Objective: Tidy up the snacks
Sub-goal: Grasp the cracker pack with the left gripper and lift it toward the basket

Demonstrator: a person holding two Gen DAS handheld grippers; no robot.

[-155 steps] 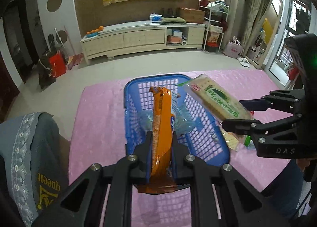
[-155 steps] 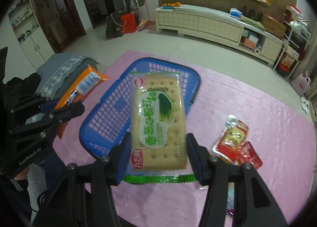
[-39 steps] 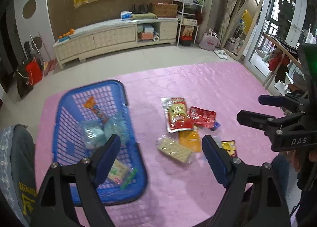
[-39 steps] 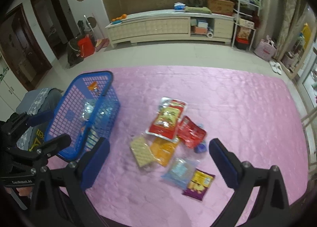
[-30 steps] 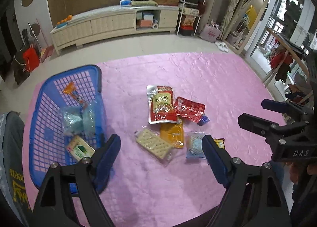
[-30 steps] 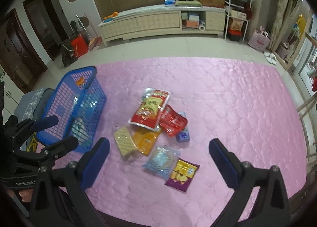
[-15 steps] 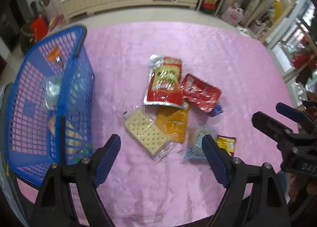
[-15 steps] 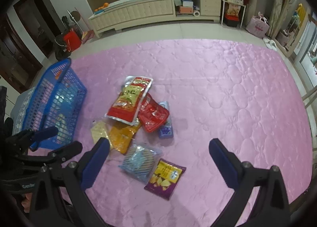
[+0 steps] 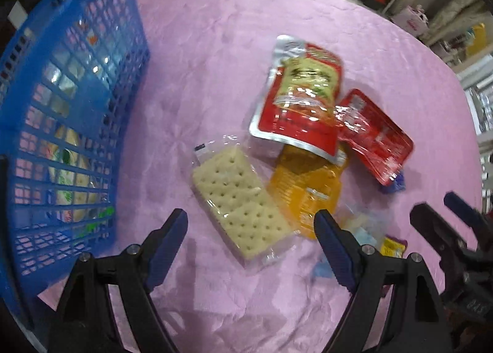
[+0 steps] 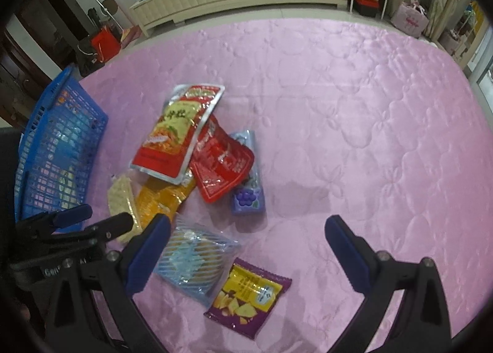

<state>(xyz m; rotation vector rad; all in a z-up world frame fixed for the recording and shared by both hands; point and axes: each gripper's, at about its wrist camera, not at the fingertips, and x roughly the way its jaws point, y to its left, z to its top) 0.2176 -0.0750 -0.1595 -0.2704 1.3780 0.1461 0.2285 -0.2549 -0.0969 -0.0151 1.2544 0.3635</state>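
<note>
Above the pink-covered table (image 10: 354, 112), both hand-held grippers had descended from their higher positions of a second earlier, the left hand-held gripper (image 9: 251, 229) spread empty over the cracker packet (image 9: 240, 202), the right hand-held gripper (image 10: 246, 229) spread empty near the blue-striped packet (image 10: 194, 263). Another pick was probably imminent. Seven snacks lay loose: cracker packet, two red pouches, one orange packet, one grape box, one blue-striped packet, one purple chip bag (image 10: 248, 294). One blue basket (image 9: 67, 112) held several snacks.

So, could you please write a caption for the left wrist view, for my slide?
Open left gripper above a clear-wrapped cracker pack on the pink cloth, blue basket alongside.
</note>
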